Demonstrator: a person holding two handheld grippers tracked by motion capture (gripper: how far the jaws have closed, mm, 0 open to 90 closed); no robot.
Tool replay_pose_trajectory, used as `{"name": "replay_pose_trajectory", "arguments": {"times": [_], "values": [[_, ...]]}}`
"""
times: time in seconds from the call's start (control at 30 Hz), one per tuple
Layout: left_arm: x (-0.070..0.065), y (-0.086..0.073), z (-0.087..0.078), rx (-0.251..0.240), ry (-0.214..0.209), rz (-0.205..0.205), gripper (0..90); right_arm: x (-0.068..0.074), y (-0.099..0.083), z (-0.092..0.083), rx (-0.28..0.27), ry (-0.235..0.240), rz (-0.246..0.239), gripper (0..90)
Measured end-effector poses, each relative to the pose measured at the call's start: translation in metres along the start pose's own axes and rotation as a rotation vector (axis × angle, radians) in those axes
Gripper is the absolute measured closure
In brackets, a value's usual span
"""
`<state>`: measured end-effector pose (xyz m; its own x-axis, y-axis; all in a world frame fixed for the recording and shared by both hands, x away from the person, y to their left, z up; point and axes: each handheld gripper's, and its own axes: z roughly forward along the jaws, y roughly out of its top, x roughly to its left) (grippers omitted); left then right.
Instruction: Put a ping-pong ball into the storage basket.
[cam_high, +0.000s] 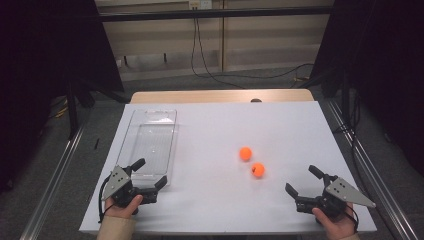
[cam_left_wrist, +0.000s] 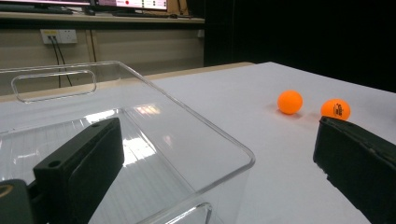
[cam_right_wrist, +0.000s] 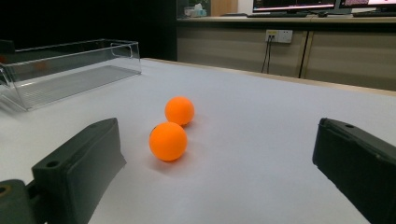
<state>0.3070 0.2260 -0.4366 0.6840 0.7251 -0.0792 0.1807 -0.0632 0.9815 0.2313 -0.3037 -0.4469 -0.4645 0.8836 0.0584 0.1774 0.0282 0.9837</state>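
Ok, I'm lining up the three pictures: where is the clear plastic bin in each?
High view: clear bin left of centre, ahead of the left tool.
Left gripper view: it spans the lower left.
Right gripper view: upper left.
Shared landmark: the two orange balls.

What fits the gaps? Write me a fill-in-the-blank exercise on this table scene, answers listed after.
1. The number of orange balls on the white table is ____.
2. The clear tray holds ____ balls.
3. The jaws of the left gripper and the right gripper stand ____.
4. The gripper nearer the balls is the ____ one.

Missing words: two; no; open; right
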Motion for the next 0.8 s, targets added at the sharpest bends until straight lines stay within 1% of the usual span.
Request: {"name": "replay_pose_trajectory", "arguments": {"times": [0.23, 0.3, 0.37, 0.43, 0.47, 0.57, 0.6, 0.77, 0.8], "values": [[-0.0008, 0.0006, 0.0017, 0.004, -0.005, -0.001, 1.7, -0.0007, -0.0004, -0.0003, 0.001, 0.001, 0.000, 1.3], [-0.0017, 0.0013, 0.0024, -0.005, -0.009, -0.007, 1.7, -0.0006, -0.0003, -0.0003, 0.001, 0.001, 0.000, 1.3], [-0.0020, 0.0017, 0.0023, -0.003, -0.009, -0.009, 1.7, -0.0006, -0.0003, -0.0005, 0.002, 0.001, -0.001, 1.3], [-0.0025, 0.0030, 0.0020, -0.007, -0.008, -0.007, 1.7, -0.0008, -0.0005, -0.0010, 0.004, 0.001, -0.005, 1.3], [-0.0029, 0.0037, 0.0028, -0.013, -0.014, -0.011, 1.6, -0.0006, -0.0005, -0.0017, 0.003, -0.002, -0.001, 1.3], [-0.0029, 0.0043, 0.0034, -0.011, -0.018, -0.012, 1.6, -0.0012, -0.0004, -0.0019, 0.002, -0.003, 0.001, 1.3], [-0.0032, 0.0047, 0.0040, -0.017, -0.021, -0.022, 1.6, -0.0012, -0.0004, -0.0019, 0.002, -0.003, 0.001, 1.3], [-0.0036, 0.0073, 0.0069, -0.019, -0.031, -0.026, 1.3, -0.0006, -0.0012, -0.0021, 0.008, -0.001, 0.000, 1.3], [-0.0052, 0.0089, 0.0080, -0.022, -0.043, -0.032, 1.1, -0.0004, -0.0012, -0.0022, 0.006, -0.003, 0.007, 1.3]]}}
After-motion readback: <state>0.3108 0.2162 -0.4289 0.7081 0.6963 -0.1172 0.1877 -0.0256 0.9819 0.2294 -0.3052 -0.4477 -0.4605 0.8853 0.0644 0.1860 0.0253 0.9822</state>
